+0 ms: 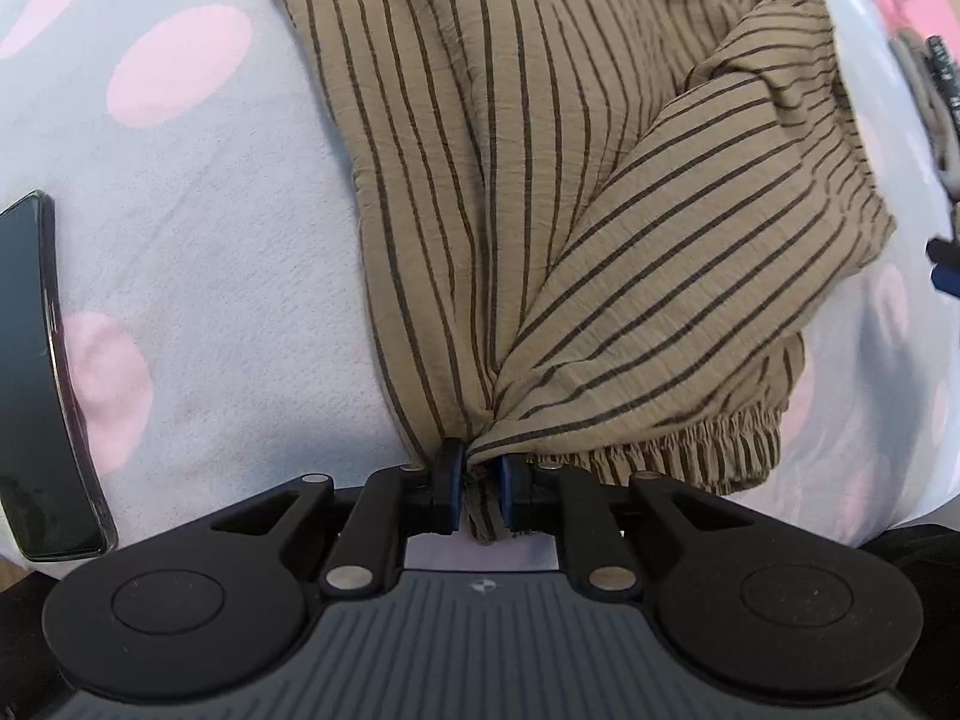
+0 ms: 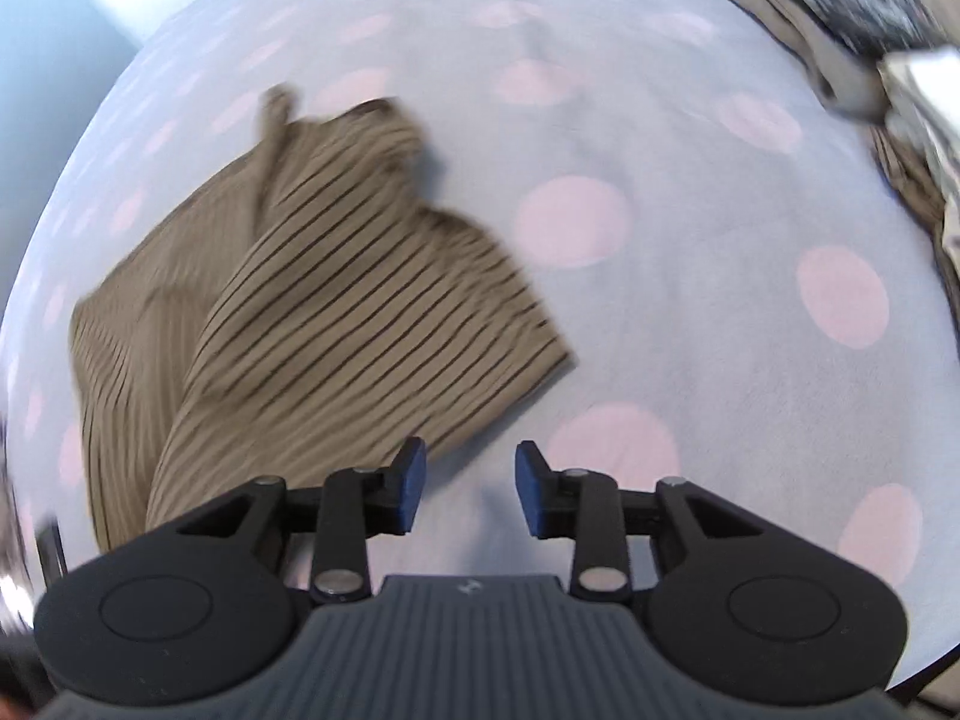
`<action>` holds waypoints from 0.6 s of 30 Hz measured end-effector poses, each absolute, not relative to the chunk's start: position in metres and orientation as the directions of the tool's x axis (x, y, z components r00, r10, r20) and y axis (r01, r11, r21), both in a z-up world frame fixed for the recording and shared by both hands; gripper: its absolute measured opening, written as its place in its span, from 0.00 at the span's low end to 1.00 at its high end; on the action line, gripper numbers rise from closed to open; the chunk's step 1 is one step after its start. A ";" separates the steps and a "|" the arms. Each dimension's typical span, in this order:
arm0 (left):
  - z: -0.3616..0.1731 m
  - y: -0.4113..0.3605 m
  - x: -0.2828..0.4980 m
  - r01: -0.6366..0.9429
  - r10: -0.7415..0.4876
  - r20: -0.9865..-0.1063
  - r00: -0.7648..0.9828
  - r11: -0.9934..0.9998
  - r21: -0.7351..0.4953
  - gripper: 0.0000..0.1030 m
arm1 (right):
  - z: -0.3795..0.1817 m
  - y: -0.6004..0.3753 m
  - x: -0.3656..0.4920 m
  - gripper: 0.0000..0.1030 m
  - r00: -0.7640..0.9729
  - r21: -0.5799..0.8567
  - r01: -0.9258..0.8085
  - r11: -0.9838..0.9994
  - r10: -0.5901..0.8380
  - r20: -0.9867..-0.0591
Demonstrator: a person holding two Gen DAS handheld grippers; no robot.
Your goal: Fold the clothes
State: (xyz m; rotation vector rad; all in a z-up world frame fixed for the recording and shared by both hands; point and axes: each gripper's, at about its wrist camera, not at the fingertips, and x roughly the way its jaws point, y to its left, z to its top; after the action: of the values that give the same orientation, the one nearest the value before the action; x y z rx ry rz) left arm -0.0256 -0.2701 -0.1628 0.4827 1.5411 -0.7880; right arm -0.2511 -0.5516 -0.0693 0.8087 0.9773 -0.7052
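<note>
The left gripper (image 1: 478, 495) pinches a bunched corner of the striped brown garment (image 1: 540, 192) between its blue pads (image 1: 451, 468), right at the near edge of the bed cover (image 1: 228, 324). From that pinch the cloth fans away toward the far side, and one flap lies folded over diagonally on the right, its gathered elastic hem (image 1: 690, 441) showing just beside the gripper. A dark phone (image 1: 36, 390) lies on the cover at the far left, well apart from the cloth.

The right gripper (image 2: 471, 489) stands with its jaws apart and nothing between them — only the pink-dotted cover (image 2: 690, 312) shows through the gap. The garment (image 2: 336, 324) lies to its left, its nearest edge just beside the left pad; this view is blurred, so finer creases cannot be read. A pile of other clothes (image 2: 870, 12) sits at the far right corner.

By my judgement the fold is partway — one flap is already turned over the body of the garment, yet the shape is uneven and loose. What is left appears to be squaring it up, further folds, and then the clothes waiting in the pile.
</note>
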 end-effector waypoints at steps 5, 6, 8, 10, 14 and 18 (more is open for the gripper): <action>-0.169 -0.279 -0.021 0.725 -0.100 -0.982 -0.162 0.663 -0.187 0.11 | -0.097 -0.585 -0.245 0.35 0.364 0.285 0.861 0.420 -0.119 -0.924; -0.170 -0.278 -0.020 0.726 -0.099 -0.981 -0.167 0.661 -0.190 0.11 | -0.103 -0.589 -0.245 0.35 0.362 0.292 0.866 0.406 -0.107 -0.926; -0.171 -0.277 -0.018 0.721 -0.102 -0.979 -0.179 0.663 -0.201 0.11 | -0.111 -0.597 -0.244 0.32 0.372 0.313 0.867 0.388 -0.086 -0.924; -0.173 -0.274 -0.016 0.718 -0.110 -0.976 -0.187 0.663 -0.213 0.11 | -0.110 -0.602 -0.242 0.05 0.390 0.329 0.859 0.392 -0.085 -0.917; -0.174 -0.268 -0.016 0.721 -0.125 -0.973 -0.191 0.655 -0.226 0.11 | -0.077 -0.606 -0.227 0.03 0.463 0.369 0.811 0.454 -0.114 -0.879; -0.175 -0.263 -0.015 0.721 -0.137 -0.971 -0.197 0.650 -0.238 0.11 | -0.027 -0.602 -0.196 0.03 0.552 0.412 0.744 0.526 -0.136 -0.823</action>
State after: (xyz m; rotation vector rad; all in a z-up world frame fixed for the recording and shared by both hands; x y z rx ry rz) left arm -0.0155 -0.2633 -0.1748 0.4953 1.5902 -0.8347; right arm -0.1961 -0.6017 -0.0271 0.8588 0.8232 -0.6032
